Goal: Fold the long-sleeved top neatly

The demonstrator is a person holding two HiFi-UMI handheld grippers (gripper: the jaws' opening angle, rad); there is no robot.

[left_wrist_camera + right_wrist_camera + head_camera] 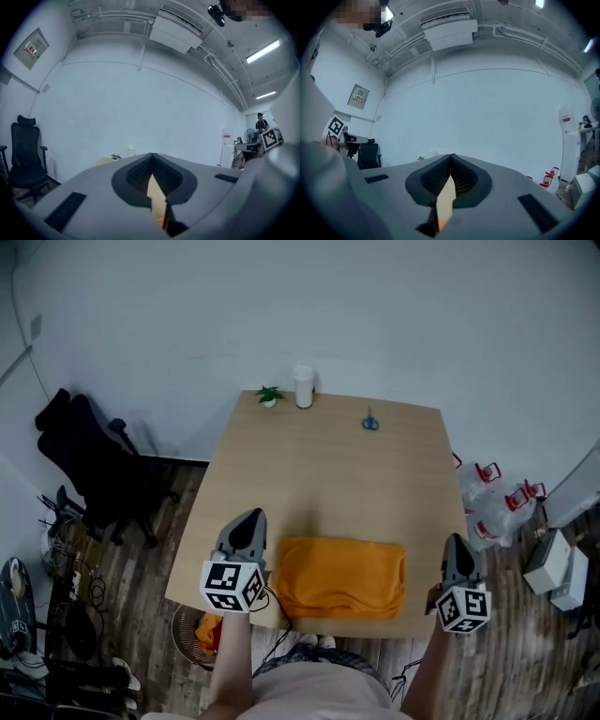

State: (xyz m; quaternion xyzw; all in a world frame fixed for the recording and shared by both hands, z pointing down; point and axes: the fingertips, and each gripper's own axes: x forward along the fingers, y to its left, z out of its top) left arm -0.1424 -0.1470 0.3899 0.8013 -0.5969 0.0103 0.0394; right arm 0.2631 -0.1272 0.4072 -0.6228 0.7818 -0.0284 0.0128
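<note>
I am holding my left gripper (248, 517) just beside the left edge of the orange long-sleeved top (339, 576), with its jaws pressed together on nothing. My right gripper (457, 542) is hovering off the top's right edge, also closed and empty. The top is lying folded into a rectangle at the near edge of the table (319, 474). At the far edge a small plant (269, 396), a white cup (303, 386) and what look like blue scissors (370, 422) are sitting.
</note>
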